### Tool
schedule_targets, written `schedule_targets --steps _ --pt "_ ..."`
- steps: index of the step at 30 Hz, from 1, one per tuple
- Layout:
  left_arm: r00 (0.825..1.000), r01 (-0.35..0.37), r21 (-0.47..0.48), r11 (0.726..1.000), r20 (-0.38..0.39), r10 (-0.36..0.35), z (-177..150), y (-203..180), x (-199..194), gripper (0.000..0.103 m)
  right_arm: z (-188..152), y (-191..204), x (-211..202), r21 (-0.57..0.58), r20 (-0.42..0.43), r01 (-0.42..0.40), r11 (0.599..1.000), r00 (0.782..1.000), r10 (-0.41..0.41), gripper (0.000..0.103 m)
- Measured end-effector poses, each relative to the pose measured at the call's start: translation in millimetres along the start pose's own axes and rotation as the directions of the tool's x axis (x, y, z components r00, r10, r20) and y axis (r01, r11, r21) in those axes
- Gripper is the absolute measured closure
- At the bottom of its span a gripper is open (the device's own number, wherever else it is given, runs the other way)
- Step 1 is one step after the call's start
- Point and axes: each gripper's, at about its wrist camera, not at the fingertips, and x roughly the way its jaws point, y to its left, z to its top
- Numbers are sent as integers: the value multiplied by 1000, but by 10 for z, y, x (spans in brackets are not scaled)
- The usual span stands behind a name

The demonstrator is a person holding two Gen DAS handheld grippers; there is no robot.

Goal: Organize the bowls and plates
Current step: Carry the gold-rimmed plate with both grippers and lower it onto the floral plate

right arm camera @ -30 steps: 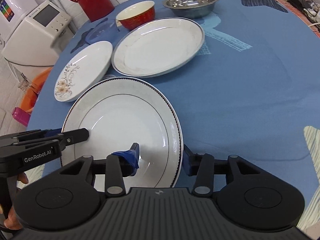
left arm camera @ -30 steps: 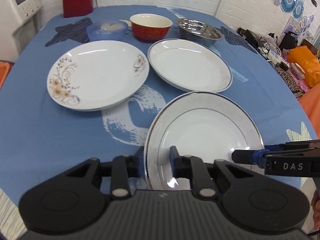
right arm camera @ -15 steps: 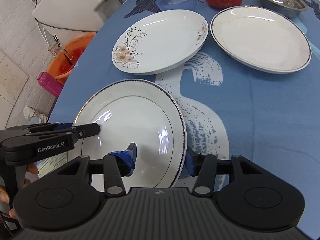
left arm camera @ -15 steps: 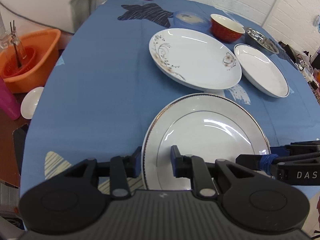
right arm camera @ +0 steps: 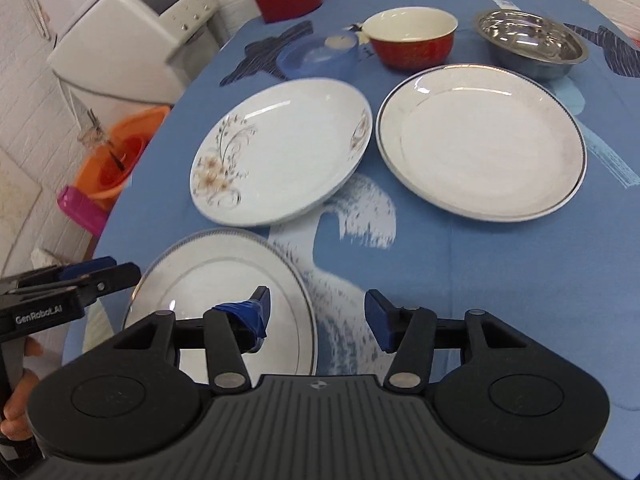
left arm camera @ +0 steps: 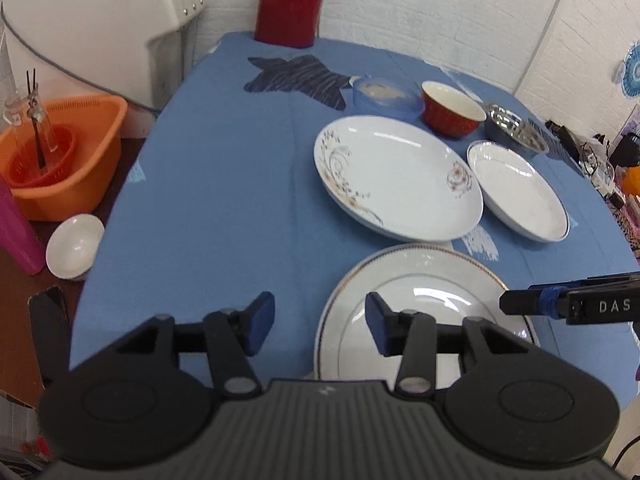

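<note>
On the blue tablecloth, nearest edge: rimmed plate lying flat. Left gripper and right gripper straddle its opposite rims, jaws wide apart, holding nothing. Beyond the rimmed plate: flowered plate, plain plate, then red bowl and steel bowl.

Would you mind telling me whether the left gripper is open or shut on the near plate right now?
Open. The left gripper shows a wide gap between its blue pads, and the gold-rimmed plate lies flat on the tablecloth, its rim unclamped.
</note>
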Motion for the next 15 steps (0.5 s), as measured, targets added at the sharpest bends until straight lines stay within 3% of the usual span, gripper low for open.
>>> schedule_targets --steps 4,7,10,15 --pt "999 -9 -39 999 37 11 398 98 96 54 346 -46 136 81 5 -42 996 999 42 65" --pt "1000 -10 -62 998 15 11 625 150 342 54 481 -45 360 101 -40 -25 995 999 30 65" --pt "1000 -29 -69 997 -12 28 754 161 610 54 577 -39 547 107 -81 1 994 997 7 65" --pt "999 -14 -101 995 -40 10 867 218 891 54 772 57 747 83 -64 21 996 998 -16 61"
